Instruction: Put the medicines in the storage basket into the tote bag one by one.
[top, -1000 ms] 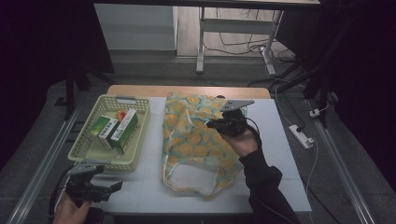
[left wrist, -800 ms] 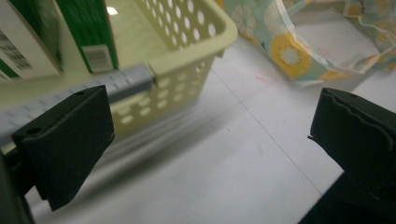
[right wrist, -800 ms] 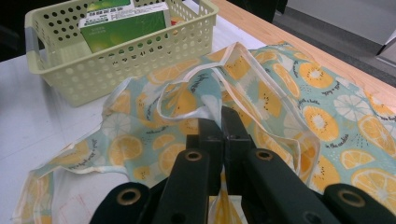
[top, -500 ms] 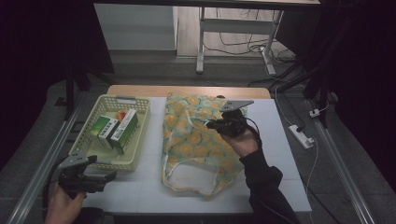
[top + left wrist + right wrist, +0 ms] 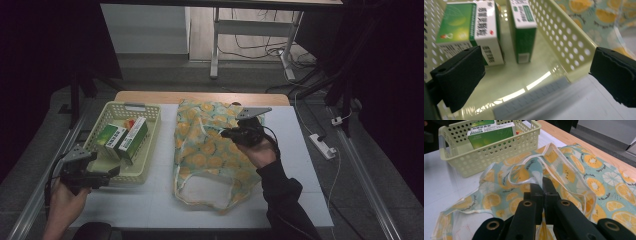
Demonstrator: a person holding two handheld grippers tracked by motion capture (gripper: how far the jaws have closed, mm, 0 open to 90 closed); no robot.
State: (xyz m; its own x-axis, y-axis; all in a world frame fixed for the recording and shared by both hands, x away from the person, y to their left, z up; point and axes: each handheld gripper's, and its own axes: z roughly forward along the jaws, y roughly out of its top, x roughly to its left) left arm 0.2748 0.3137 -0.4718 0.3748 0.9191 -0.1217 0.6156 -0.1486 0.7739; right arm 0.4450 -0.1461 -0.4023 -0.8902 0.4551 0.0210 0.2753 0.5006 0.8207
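perforated basket (image 5: 146, 170): two green-and-white boxes (image 5: 125, 139) contained, on edge, side by side. fruit-print cloth bag (image 5: 210, 150): laid flat on the surface beside it, fabric pinched by the right gripper (image 5: 239, 133). left gripper (image 5: 536, 75): jaws apart at the basket's near rim.

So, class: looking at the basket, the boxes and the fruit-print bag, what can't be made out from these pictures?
- Print on the green boxes: blurred in the left gripper view, too small in the high view.
- Small red thing behind the boxes in the basket: mostly hidden by them in the high view.
- Bag contents: hidden by its cloth.
- Cloth pinched by the right gripper: the shut jaws hide how much.
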